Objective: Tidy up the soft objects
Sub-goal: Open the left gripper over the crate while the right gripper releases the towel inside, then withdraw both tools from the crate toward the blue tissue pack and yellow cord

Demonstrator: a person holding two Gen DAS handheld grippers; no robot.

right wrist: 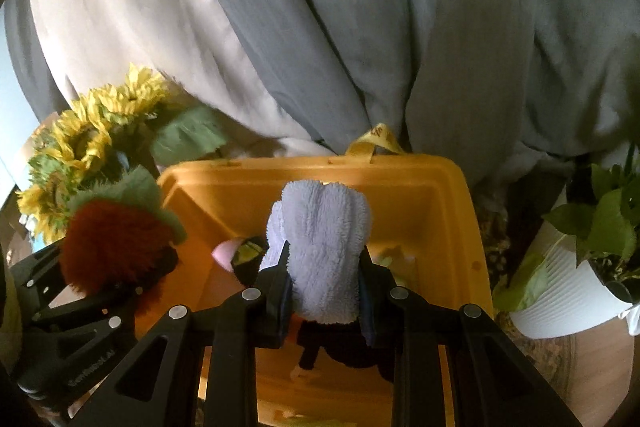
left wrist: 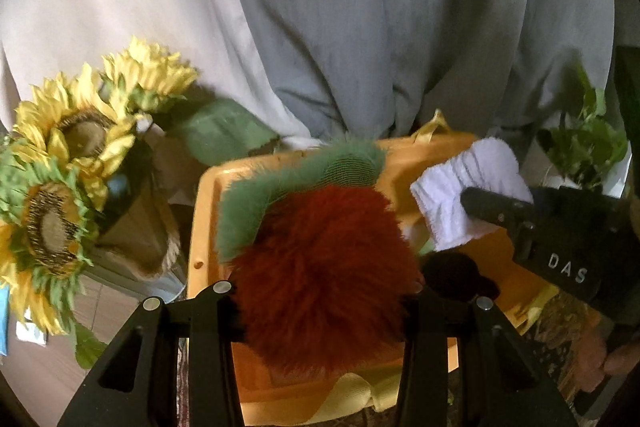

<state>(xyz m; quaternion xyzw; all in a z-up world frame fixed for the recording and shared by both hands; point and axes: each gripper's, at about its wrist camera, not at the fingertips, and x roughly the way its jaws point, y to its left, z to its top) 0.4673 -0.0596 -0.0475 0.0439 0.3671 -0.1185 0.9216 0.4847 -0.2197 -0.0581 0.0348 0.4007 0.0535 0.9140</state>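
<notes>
My left gripper (left wrist: 320,301) is shut on a fluffy red plush with a green fringe (left wrist: 320,267) and holds it over the open orange bin (left wrist: 204,219). It also shows in the right wrist view (right wrist: 116,247), at the bin's left rim (right wrist: 188,175). My right gripper (right wrist: 326,279) is shut on a rolled white towel (right wrist: 320,235) above the bin's middle. The towel shows at the right of the left wrist view (left wrist: 468,179). Inside the bin lie a dark soft item (right wrist: 344,351) and a pink-and-black soft item (right wrist: 240,255).
Artificial sunflowers (left wrist: 68,147) stand left of the bin. A white pot with a green plant (right wrist: 580,279) stands on the right. Grey and white curtains (right wrist: 360,27) hang behind the bin. A yellow ribbon handle (right wrist: 376,141) sits at the bin's far rim.
</notes>
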